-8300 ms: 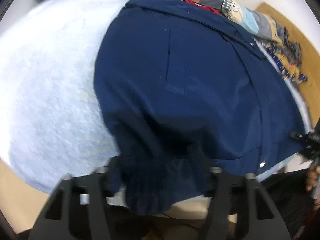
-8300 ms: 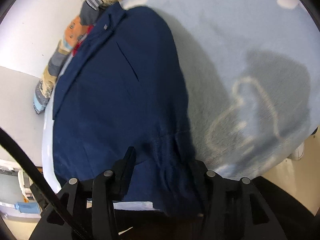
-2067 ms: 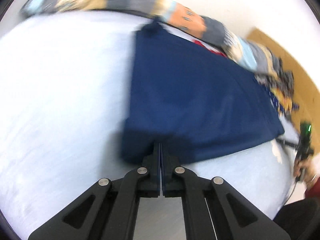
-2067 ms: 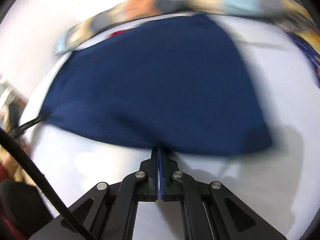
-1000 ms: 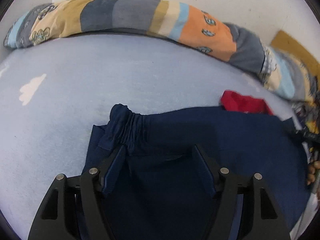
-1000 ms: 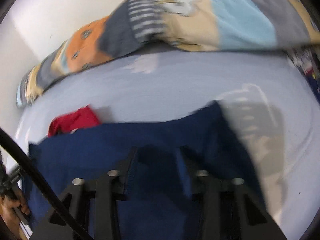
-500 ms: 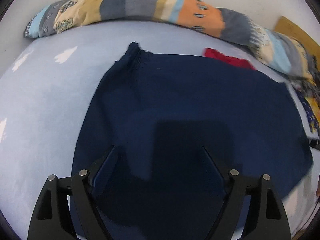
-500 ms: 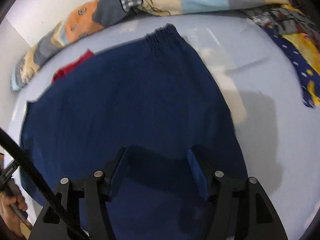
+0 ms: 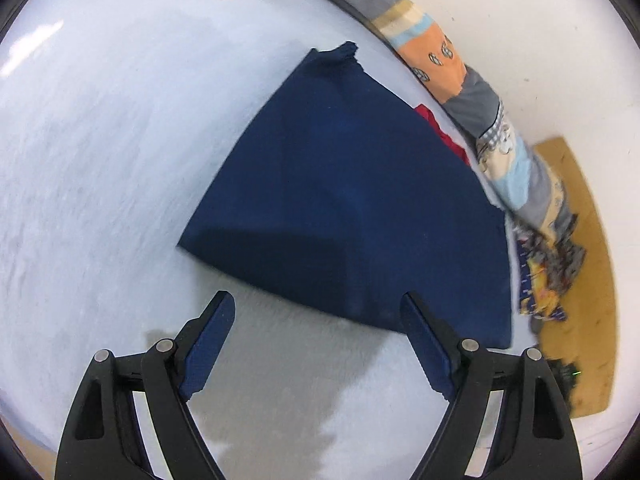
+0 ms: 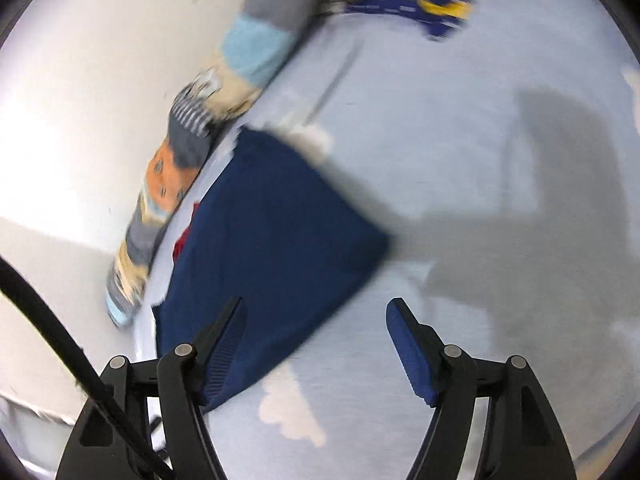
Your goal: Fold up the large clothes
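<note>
Half a second before, both grippers had hung over the navy garment (image 9: 352, 200) with its cloth filling the space between their fingers; now they had drawn back, and pale blue bedsheet (image 9: 100, 152) showed under both. The left gripper (image 9: 316, 344) stood wide open and empty, the garment's near edge just beyond its fingertips. The right gripper (image 10: 316, 344) was opening too, its jaws spreading over bare sheet — only its left finger overlapped the garment's near corner, with no cloth pinched.

The garment lay flat on the bed as a folded slab. In the left wrist view its long axis ran from about 11 o'clock, where the gathered cuff (image 9: 340, 52) pointed towards the patchwork bolster (image 9: 444, 64), down to about 4 o'clock. In the right wrist view the same axis ran from 1 o'clock to 7 o'clock.

A red cloth (image 9: 444, 132) peeked out between the garment's far edge and the bolster in both views. Only the left view showed the brown board (image 9: 580, 240) at 3 o'clock. Only the right view showed a black cable (image 10: 60, 340) crossing at 8 o'clock and a white cloud print (image 10: 292, 412) on the sheet — though that picture was blurred.
</note>
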The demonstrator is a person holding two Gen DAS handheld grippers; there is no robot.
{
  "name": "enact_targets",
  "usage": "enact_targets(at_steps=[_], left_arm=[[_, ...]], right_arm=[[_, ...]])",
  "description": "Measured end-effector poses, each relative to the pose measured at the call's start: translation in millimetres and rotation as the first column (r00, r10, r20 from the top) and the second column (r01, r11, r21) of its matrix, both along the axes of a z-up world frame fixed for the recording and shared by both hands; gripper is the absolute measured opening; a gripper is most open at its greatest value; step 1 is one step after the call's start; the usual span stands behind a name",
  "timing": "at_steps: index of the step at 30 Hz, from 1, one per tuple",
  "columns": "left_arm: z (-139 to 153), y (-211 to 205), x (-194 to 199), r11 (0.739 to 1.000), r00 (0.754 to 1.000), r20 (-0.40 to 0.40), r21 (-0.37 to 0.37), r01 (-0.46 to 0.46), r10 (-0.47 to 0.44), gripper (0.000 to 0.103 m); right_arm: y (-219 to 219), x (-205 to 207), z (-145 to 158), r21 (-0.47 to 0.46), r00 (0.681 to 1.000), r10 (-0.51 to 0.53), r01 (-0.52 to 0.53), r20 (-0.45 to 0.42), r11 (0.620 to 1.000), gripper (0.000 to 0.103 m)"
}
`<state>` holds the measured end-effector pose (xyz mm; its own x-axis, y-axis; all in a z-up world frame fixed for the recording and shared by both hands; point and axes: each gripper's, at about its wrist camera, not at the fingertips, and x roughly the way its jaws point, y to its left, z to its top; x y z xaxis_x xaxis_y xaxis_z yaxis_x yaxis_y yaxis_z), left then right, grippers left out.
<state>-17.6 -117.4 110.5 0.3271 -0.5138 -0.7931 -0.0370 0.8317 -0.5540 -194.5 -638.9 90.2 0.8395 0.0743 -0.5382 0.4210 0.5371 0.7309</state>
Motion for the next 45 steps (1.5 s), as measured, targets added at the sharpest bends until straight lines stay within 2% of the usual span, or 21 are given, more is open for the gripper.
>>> enact_targets(at_steps=[2,5,9,11,13,15,17,22,23,25,26,27,29,31,37,39,45], left_arm=[[-4.3,6.2,-7.0,0.999,0.999,-0.018,-0.004,-0.039,0.039,0.083],[-19.3,13.7,-17.0,0.990,0.992,-0.080,-0.086,-0.109,0.102,0.083],[-23.1,10.0,-20.2,0.989,0.990,-0.061,-0.059,-0.132,0.129,0.083],[-25.7,12.5,-20.5,0.986,0.987,-0.043,-0.050,-0.157,0.155,0.083],[-31.8,16.8,-16.5,0.982,0.983,-0.055,-0.067,-0.177,0.174,0.083],[-35.3,20.6,-11.4,0.975,0.979,-0.052,-0.096,-0.202,0.198,0.083],[-36.9,21.6,-3.3,0.971,0.978,-0.041,-0.115,-0.210,0.206,0.084],[-45.3,20.8,19.4,0.945,0.964,-0.004,-0.197,-0.262,0.266,0.081],[-47.9,20.1,23.7,0.939,0.959,0.008,-0.205,-0.276,0.283,0.075],[-51.5,16.0,31.8,0.941,0.951,0.046,-0.172,-0.293,0.305,0.036],[-53.4,14.0,34.8,0.943,0.950,0.057,-0.154,-0.295,0.307,0.024],[-55.2,13.0,35.7,0.940,0.946,0.064,-0.155,-0.304,0.317,0.022],[-50.4,9.9,35.1,0.938,0.940,0.084,-0.141,-0.316,0.330,0.017],[-37.5,3.4,35.3,0.950,0.943,0.128,-0.095,-0.297,0.308,0.014],[-10.8,5.8,28.5,0.968,0.946,0.210,-0.081,-0.236,0.248,0.012],[1.1,8.6,21.0,0.974,0.944,0.240,-0.069,-0.217,0.228,0.012],[22.9,35.9,-10.2,0.978,0.949,0.238,-0.077,-0.192,0.205,0.011]], right_arm=[[-12.1,-2.4,-14.5,0.069,1.000,-0.013,0.012,0.010,0.998,0.077],[-13.9,13.4,-30.1,0.121,1.000,-0.008,0.008,0.005,0.993,0.069],[-12.8,55.2,-32.2,0.075,0.999,0.034,-0.034,-0.001,0.997,0.047],[-9.9,75.4,-30.6,0.032,0.999,0.040,-0.041,0.002,0.999,0.044],[-9.3,89.5,-30.2,0.019,0.998,0.061,-0.061,0.019,0.998,0.025],[-6.9,97.3,-29.0,0.010,0.996,0.086,-0.086,0.024,0.996,0.011],[-3.5,100.6,-23.6,-0.016,0.996,0.092,-0.092,0.005,0.996,0.011],[-2.1,97.1,-19.3,0.017,0.995,0.096,-0.096,0.031,0.995,0.011],[-1.3,96.6,-18.0,0.010,0.995,0.100,-0.100,0.032,0.995,0.011],[-0.8,95.4,-17.7,0.009,0.994,0.098,-0.098,0.039,0.995,0.011],[-0.6,95.2,-17.7,0.008,0.995,0.098,-0.098,0.037,0.995,0.010],[0.5,96.7,-16.3,-0.007,0.995,0.096,-0.096,0.024,0.995,0.008],[3.1,96.2,-13.2,-0.026,0.995,0.096,-0.096,0.021,0.995,0.008],[7.3,94.2,-7.3,-0.064,0.994,0.105,-0.103,0.022,0.993,0.007],[31.8,67.0,28.2,-0.148,0.975,0.152,-0.127,0.165,0.981,0.006],[41.9,57.9,36.4,-0.163,0.969,0.161,-0.131,0.186,0.978,0.005],[68.9,21.8,52.0,-0.215,0.956,0.206,-0.160,0.210,0.963,0.004]])
